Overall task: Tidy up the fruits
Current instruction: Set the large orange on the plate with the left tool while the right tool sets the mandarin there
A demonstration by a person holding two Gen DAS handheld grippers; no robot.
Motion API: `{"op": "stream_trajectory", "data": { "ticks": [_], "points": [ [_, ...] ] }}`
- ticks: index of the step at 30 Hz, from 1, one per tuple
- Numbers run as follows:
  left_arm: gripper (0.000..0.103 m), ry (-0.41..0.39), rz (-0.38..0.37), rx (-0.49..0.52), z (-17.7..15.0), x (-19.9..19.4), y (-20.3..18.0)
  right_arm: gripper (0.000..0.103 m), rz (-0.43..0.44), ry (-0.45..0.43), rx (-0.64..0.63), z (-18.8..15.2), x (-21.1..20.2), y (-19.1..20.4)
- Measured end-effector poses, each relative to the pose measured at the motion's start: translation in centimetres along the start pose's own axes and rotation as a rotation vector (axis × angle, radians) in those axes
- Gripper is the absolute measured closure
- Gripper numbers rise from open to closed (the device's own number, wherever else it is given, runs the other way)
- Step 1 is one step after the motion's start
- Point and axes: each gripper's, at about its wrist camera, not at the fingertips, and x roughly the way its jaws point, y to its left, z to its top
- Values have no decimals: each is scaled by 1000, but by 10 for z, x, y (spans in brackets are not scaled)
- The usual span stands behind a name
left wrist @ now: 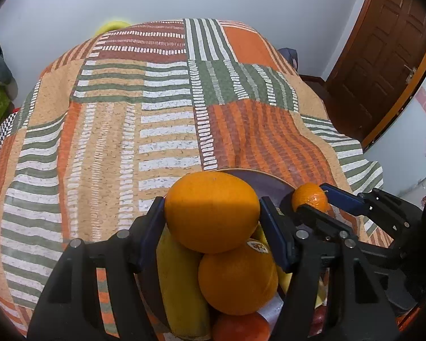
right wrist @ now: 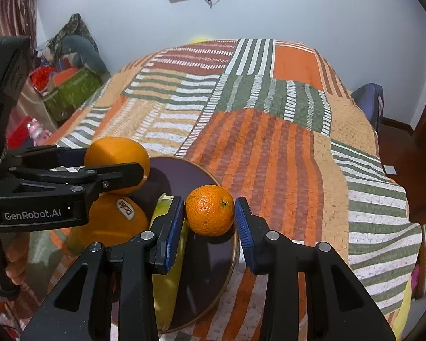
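In the left wrist view my left gripper (left wrist: 211,203) is shut on a large orange (left wrist: 211,210), held just above a pile of fruit on a dark purple plate (left wrist: 269,179). Under it lie a stickered orange (left wrist: 238,278), a yellow banana (left wrist: 179,284) and a reddish fruit (left wrist: 241,326). My right gripper (right wrist: 209,203) is shut on a small mandarin (right wrist: 210,210), its blue pads (right wrist: 173,227) against both sides, over the plate (right wrist: 210,261) beside the banana (right wrist: 167,270). The right wrist view also shows the left gripper (right wrist: 110,164) with the large orange (right wrist: 118,153) above the stickered orange (right wrist: 113,221).
The plate sits near the front edge of a surface covered by a striped patchwork cloth (right wrist: 269,142). Boxes and clutter (right wrist: 71,91) stand on the floor to the left. A brown wooden door (left wrist: 383,56) is at the right, and a blue object (right wrist: 369,99) is past the far right edge.
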Motion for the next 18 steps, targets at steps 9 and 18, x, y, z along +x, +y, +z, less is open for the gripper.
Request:
{"op": "stream_trajectory", "data": {
  "ticks": [9,18],
  "points": [
    [37,-7,-42,19,3,-2,-9,68,-5,24,-15,-2,8,2],
    [37,-54,-8,46,-6,-32,-11,57,-34,19,-38,-5,-3,6]
  ]
}}
